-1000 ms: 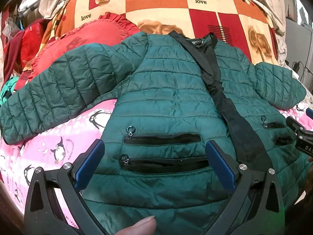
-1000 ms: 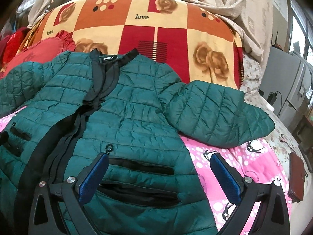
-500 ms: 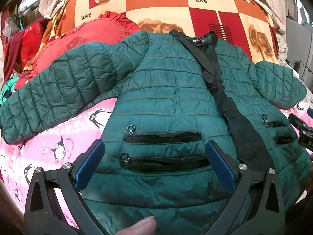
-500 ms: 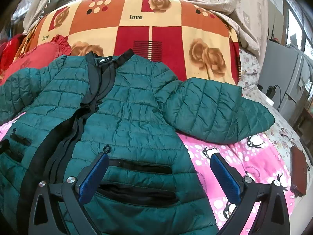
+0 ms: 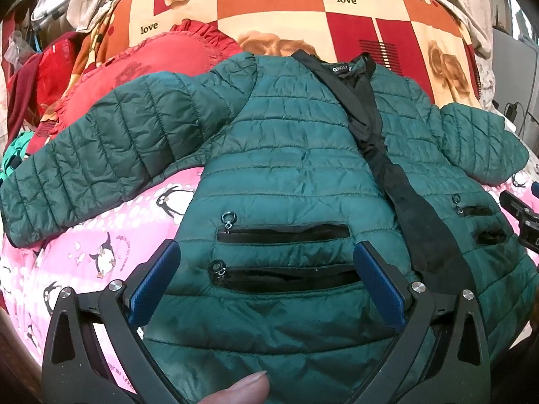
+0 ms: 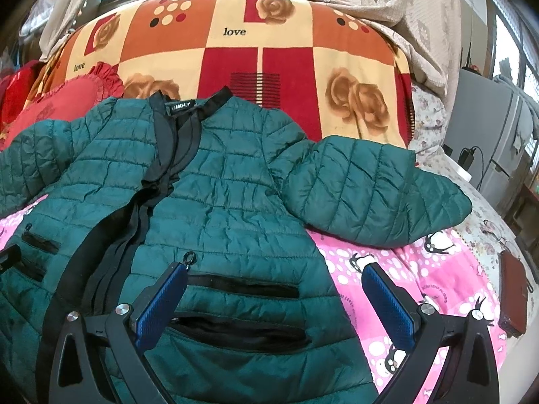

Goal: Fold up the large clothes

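- The jacket [image 5: 296, 175] lay flat and face up on the pink sheet [image 5: 101, 242], collar toward the patterned blanket [image 6: 262, 54] at the far side, both sleeves spread out to the sides.
- Little had changed over the last second: the jacket sat just as it had, with no new crease or lifted edge.
- The right gripper [image 6: 273, 306] had drifted a little; in its view the jacket sat lower and the window above the blanket showed more than a second earlier. The left view barely shifted.
- The left gripper [image 5: 266, 282] hovered over the lower front with its jaws spread wide, framing the two zip pockets [image 5: 286, 256] and holding nothing. A fingertip [image 5: 235, 387] of the person showed at the bottom edge of that view.
- The right gripper's jaws were also wide apart and empty, one finger over the hem near the pocket, the other over the bare sheet beside the jacket.
- I judged that folding had not begun: this looked like lining up before a first grasp.
- The right sleeve [image 6: 374, 195] lay out on the sheet, free to be taken and folded across the body; the left sleeve [image 5: 111, 161] reached toward the red cushion [image 5: 148, 64].
- The puffy quilting would likely spring back, so folds might need pressing down.
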